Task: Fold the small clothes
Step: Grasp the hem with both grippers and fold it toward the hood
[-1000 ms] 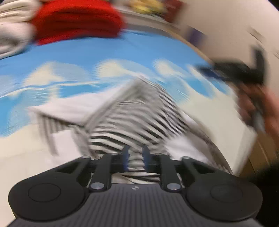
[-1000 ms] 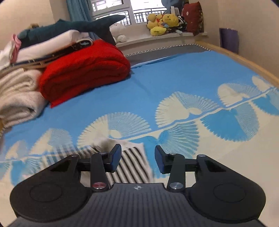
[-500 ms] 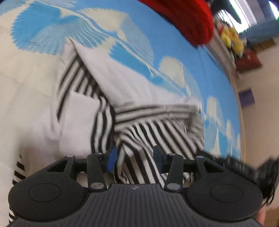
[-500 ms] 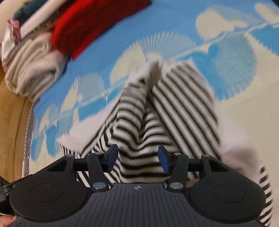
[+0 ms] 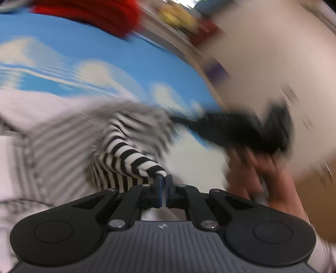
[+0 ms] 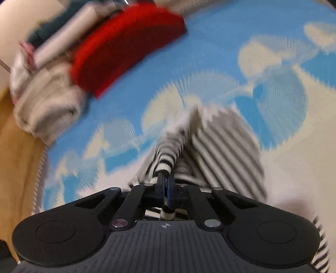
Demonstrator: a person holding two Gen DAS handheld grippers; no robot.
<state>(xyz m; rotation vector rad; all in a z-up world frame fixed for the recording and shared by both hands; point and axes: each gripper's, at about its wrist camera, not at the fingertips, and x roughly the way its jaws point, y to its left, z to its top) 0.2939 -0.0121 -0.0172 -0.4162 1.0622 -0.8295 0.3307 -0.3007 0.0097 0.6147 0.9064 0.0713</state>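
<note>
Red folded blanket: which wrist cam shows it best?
Right wrist: the red folded blanket shows nearly whole, beside the pile of folded clothes, though blurred. Left wrist catches only its lower edge, cropped at the top of the frame and smeared.

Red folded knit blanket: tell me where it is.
The red folded knit blanket lies upper left in the right wrist view, on the blue cloud-print bedspread, against the beige folded pile, beyond the striped garment.

Blue cloud-patterned bed [image 6: 210,54] under striped garment [image 6: 229,142] (bunched), red blanket [image 6: 126,44], folded towels [image 6: 44,100].
</note>
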